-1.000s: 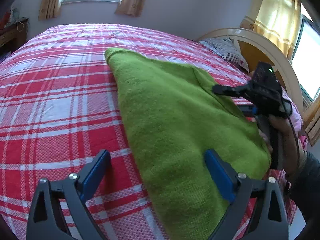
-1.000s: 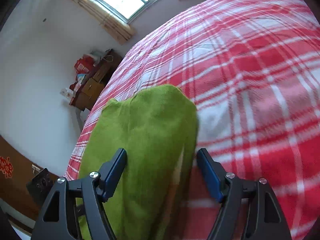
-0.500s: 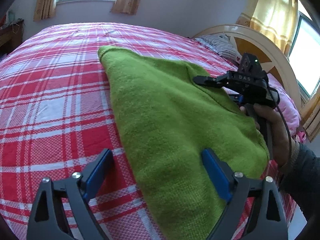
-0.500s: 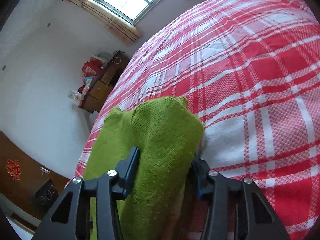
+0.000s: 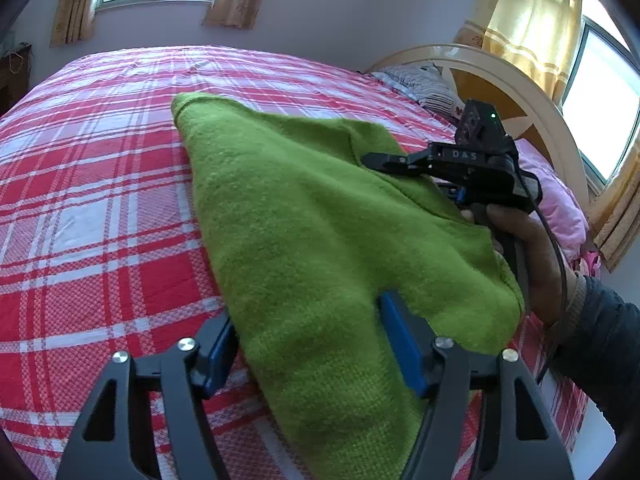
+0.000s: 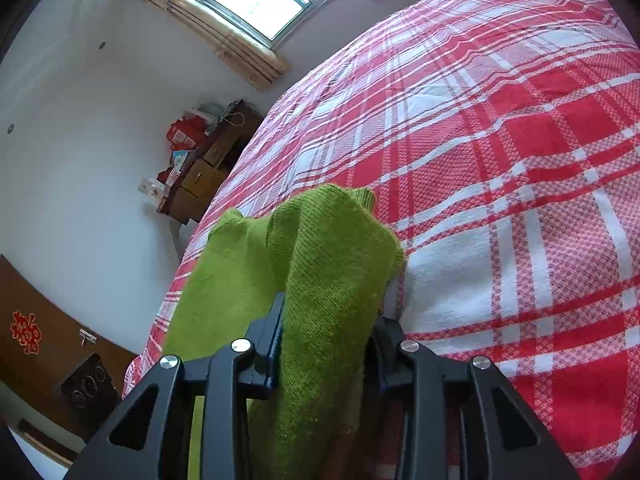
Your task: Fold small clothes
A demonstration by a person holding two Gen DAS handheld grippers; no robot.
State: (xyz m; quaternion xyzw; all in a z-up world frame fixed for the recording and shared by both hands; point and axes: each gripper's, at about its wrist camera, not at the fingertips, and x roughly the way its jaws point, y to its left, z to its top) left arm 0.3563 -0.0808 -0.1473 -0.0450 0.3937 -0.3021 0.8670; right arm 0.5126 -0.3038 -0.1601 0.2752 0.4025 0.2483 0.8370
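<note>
Both tongs [image 5: 308,340] [image 6: 328,344] now closing around green garment [image 5: 304,216]; long axis away across bed [image 5: 100,200].

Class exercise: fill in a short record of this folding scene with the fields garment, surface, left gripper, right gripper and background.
garment: green knitted garment, lying on the bed
surface: red and white plaid bedspread
left gripper: jaws closing, garment's near edge between them
right gripper: jaws closing, a fold of the garment between them
background: curved headboard, yellow curtains, wooden cabinet

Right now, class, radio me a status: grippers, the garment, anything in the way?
Left gripper closing around green sweater. Right gripper closing, sweater bunched between its fingers. Sweater on checked bedspread. Nothing in the way.
</note>
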